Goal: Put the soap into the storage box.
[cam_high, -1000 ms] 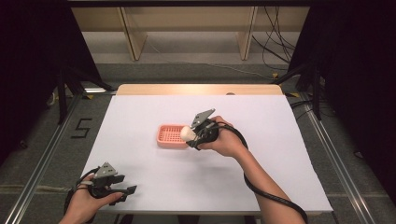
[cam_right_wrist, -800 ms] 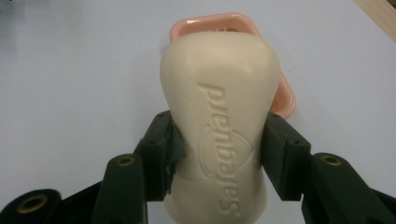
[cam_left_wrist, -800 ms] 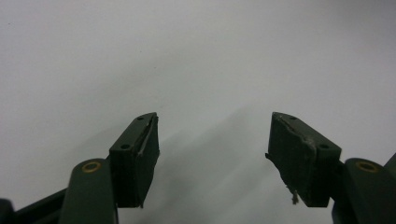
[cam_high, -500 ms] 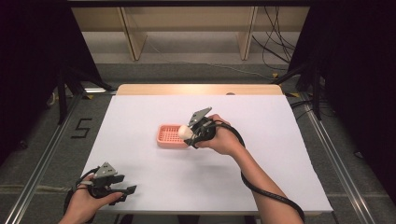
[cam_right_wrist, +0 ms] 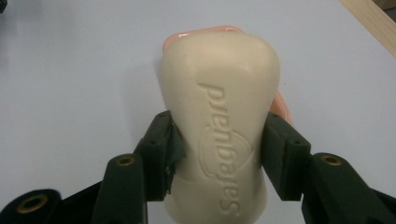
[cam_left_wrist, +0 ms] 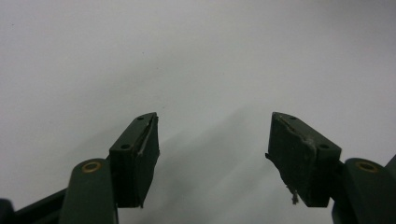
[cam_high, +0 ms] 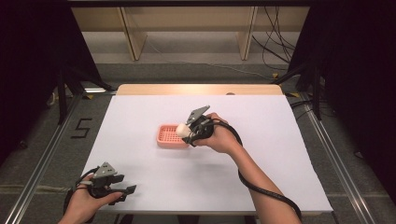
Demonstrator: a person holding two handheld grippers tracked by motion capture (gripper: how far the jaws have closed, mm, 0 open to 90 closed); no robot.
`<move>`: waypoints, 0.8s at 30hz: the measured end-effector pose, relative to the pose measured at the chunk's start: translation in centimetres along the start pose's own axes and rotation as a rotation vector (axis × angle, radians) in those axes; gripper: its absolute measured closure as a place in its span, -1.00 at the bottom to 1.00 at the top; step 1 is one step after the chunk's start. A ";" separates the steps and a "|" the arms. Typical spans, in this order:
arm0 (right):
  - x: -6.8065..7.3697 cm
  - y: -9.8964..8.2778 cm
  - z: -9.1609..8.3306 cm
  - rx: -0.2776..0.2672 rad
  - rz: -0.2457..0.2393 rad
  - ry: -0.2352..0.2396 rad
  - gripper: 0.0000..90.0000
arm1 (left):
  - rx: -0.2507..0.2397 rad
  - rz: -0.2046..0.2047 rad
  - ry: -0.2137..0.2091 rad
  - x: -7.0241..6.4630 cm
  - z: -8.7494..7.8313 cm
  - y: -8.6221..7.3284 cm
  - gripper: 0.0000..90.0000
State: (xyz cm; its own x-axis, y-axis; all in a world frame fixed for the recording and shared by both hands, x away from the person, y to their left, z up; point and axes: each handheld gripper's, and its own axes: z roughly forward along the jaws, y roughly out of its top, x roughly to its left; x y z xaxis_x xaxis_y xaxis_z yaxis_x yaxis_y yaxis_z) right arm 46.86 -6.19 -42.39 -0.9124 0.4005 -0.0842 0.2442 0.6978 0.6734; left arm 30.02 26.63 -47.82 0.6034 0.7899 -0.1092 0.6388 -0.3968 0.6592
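Cream-coloured soap bar (cam_right_wrist: 219,121) — embossed with the word "Safeguard" — sits clamped between the two black jaws of the right gripper (cam_right_wrist: 219,154). In the right gripper view the jaws press on the bar's two long sides at about its middle; most of the bar's length runs forward past the jaw tips, and its near end lies back between the jaw arms. The embossed face is turned toward the camera.

In the high view the right gripper (cam_high: 189,133) is held in the person's right hand (cam_high: 219,137) over the middle of the white tabletop (cam_high: 280,140), with the soap bar (cam_high: 181,130) showing as a pale lump at the jaw tips. The bar hangs at the right end of a salmon-pink tray (cam_high: 170,135) with a gridded floor; whether the bar touches the tray cannot be told. In the right gripper view the pink tray (cam_right_wrist: 280,105) shows directly behind the bar, at its far end and right side.

The left gripper (cam_high: 122,192) rests in the left hand (cam_high: 86,203) at the near left edge of the tabletop, well apart from the tray. In the left gripper view its jaws stand wide apart — nothing between them — over bare white surface (cam_left_wrist: 196,60). A black cable (cam_high: 261,186) trails from the right gripper along the forearm.
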 end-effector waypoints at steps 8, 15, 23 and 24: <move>-0.2 0.1 0.3 -0.005 -0.008 -0.003 0.13 | -0.001 0.000 -0.001 0.0 0.0 0.0 -0.26; -0.3 0.3 0.5 -0.001 -0.002 -0.004 0.13 | -0.001 0.000 -0.001 0.0 0.0 0.0 -0.26; -0.4 0.4 0.9 -0.002 0.000 -0.002 0.13 | 0.005 0.013 0.002 0.1 -0.1 0.0 -0.26; -0.4 0.5 1.0 -0.002 0.005 -0.001 0.13 | 0.005 0.014 0.003 0.1 -0.1 0.0 -0.26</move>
State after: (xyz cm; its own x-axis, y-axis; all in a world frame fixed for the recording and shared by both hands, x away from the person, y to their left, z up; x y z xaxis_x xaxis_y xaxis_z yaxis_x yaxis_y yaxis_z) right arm 47.69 -5.48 -42.75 -0.9109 0.4044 -0.0816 0.2477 0.6944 0.6756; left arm 30.06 26.72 -47.72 0.6113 0.7853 -0.0979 0.6324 -0.4104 0.6569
